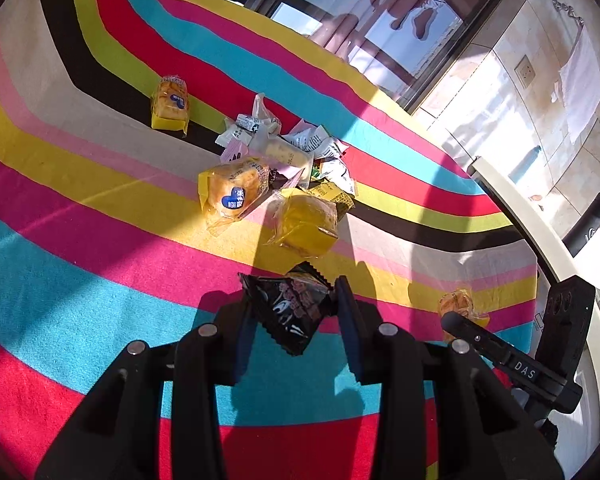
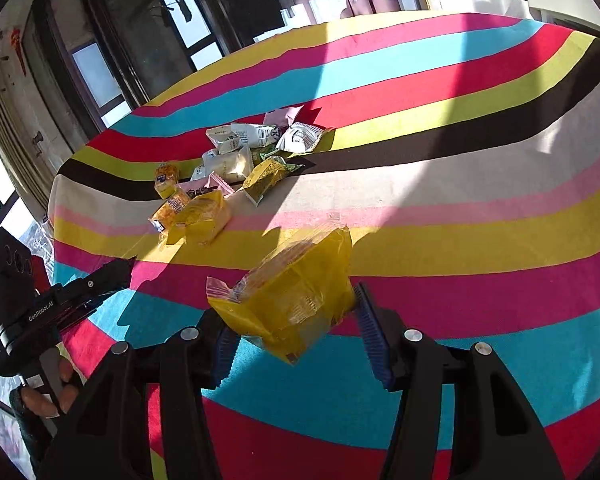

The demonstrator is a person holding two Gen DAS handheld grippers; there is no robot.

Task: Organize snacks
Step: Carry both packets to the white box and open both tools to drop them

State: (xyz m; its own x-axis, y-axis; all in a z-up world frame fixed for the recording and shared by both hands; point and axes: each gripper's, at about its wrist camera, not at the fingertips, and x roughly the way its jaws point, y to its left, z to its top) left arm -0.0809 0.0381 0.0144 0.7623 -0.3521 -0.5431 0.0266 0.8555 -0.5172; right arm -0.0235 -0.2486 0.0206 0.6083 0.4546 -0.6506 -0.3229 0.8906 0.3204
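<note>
Snacks lie in a loose pile (image 1: 284, 160) at the middle of the left wrist view, on a table under a striped cloth (image 1: 100, 264). In this pile are white wrappers, pink wrappers and several yellow cake packets. One more yellow cake packet (image 1: 170, 106) lies apart from the pile, toward the upper left of the frame.

At the lower middle of the same view the left gripper (image 1: 294, 312) has its jaws clamped on a black snack packet (image 1: 292, 308), which is held above the cloth and tilted.

In the right wrist view the right gripper (image 2: 292, 320) is at the lower middle of the frame. Its jaws are pressed on a yellow wrapped cake (image 2: 292, 300) from both sides, and this cake is lifted off the cloth. The pile is further up, left of the centre. At the lower left edge a hand (image 2: 48, 396) holds the handle of the other gripper.
</note>
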